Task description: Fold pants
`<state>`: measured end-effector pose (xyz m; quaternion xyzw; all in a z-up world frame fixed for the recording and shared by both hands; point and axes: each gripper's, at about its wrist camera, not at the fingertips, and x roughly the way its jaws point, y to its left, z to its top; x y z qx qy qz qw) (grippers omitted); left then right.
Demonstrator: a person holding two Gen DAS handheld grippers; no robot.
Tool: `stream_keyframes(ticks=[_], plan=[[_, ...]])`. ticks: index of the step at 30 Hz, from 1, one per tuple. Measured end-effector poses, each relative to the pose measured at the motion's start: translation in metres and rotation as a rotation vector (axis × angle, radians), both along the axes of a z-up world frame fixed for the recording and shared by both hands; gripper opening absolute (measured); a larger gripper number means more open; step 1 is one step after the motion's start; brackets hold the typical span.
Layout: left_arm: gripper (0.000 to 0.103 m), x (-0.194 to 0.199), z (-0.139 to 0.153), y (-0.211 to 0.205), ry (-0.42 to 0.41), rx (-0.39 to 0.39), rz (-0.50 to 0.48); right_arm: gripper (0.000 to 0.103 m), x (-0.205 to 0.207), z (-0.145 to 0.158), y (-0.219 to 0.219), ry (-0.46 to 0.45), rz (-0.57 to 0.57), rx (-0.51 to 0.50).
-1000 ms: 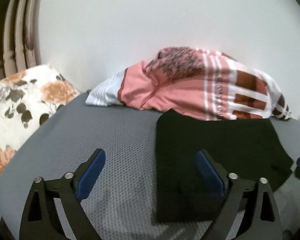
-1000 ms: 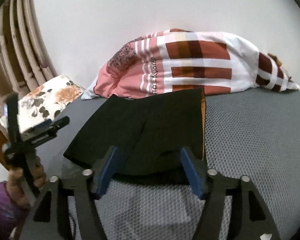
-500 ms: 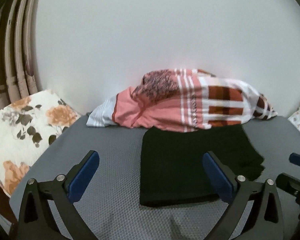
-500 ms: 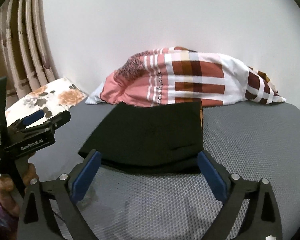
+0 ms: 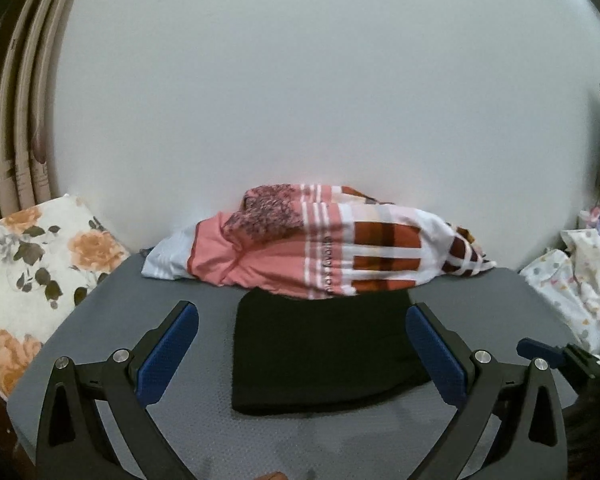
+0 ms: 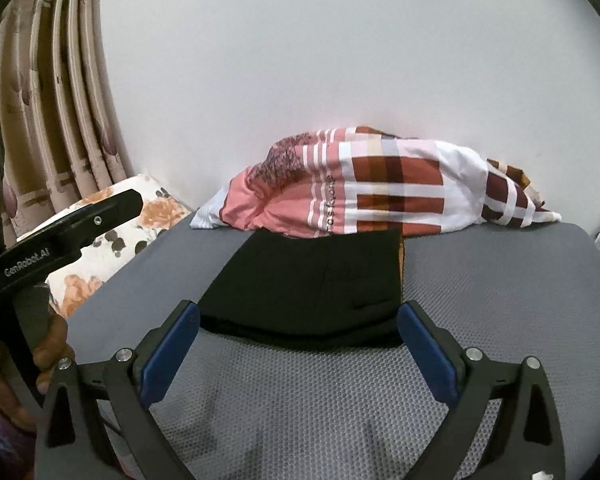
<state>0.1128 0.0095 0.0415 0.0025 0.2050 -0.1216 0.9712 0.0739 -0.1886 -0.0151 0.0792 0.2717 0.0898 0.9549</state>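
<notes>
On your far left, the floral pillow [image 5: 40, 264] sits by the curtain [image 6: 56, 100]. Your left gripper [image 5: 302, 354] has its jaws spread wide, nothing between them. Dead ahead, the black pants [image 5: 324, 352] lie folded flat on the grey mat [image 5: 172, 280], far edge touching the pink striped bedding [image 5: 324, 252] at the wall. Your right gripper [image 6: 298, 350] is clear of the cloth, jaws opening, gripping nothing. More cloth [image 5: 576, 280] is bunched far right.
</notes>
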Motion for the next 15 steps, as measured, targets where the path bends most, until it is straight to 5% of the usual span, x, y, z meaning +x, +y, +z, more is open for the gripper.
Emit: stream_keyframes(ticks=[15], plan=[[0.103,-0.023,0.011,-0.017,-0.03,0.039,0.001,0.101,-0.017,0.014,-0.007,-0.01,-0.04,-0.03]])
